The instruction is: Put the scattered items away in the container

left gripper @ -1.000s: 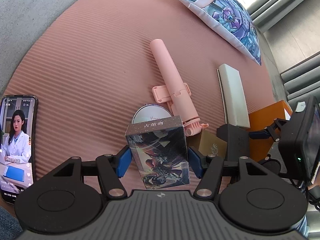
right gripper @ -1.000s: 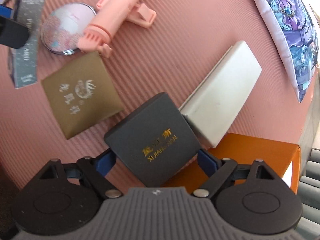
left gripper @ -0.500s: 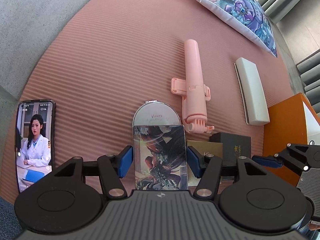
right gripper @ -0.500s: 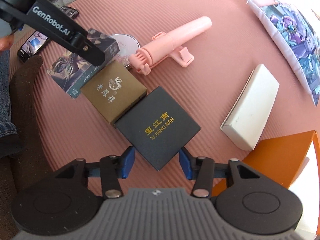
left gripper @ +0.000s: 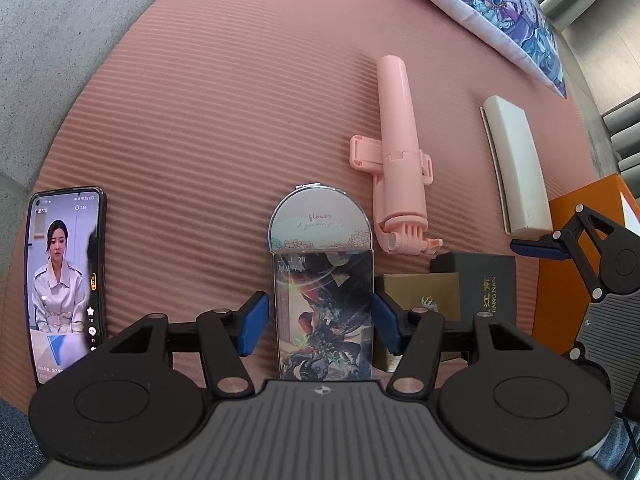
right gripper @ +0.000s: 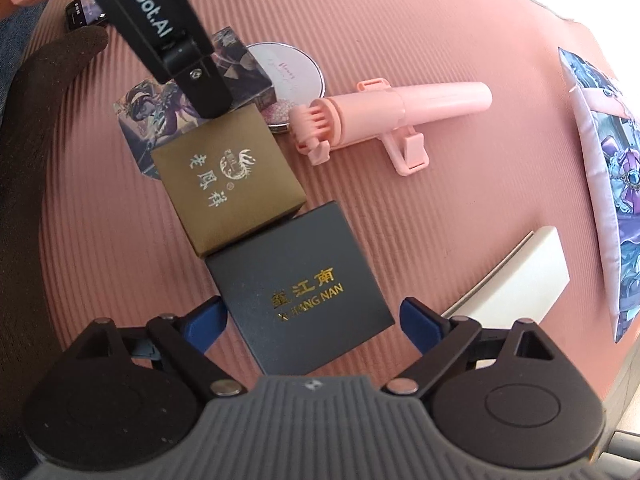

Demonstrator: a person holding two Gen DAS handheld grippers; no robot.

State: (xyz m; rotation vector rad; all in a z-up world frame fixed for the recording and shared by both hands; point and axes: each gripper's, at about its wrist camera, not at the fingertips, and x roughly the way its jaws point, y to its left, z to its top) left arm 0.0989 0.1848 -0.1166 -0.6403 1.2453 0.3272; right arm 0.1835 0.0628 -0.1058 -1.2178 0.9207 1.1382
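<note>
My left gripper (left gripper: 320, 320) is open around an illustrated card box (left gripper: 324, 312) that lies flat on the pink mat, pads clear of its sides. My right gripper (right gripper: 310, 320) is open around a black box with gold lettering (right gripper: 300, 288) that rests on the mat. A gold-brown box (right gripper: 228, 184) touches the black box. A round compact mirror (left gripper: 320, 220) and a pink selfie stick (left gripper: 400, 148) lie beyond. A white case (left gripper: 516, 164) lies right. The orange container (left gripper: 568, 272) stands at the right edge of the left wrist view.
A phone (left gripper: 64, 280) with a lit screen lies at the mat's left edge. A printed pillow (left gripper: 500, 4) lies at the far right corner. Grey carpet (left gripper: 60, 40) surrounds the pink mat (left gripper: 220, 120). My left gripper's arm (right gripper: 160, 28) crosses the right wrist view.
Both grippers lowered their boxes onto the mat and opened, letting go of the card box and the black box. The right gripper moved away from the orange container toward the other items.
</note>
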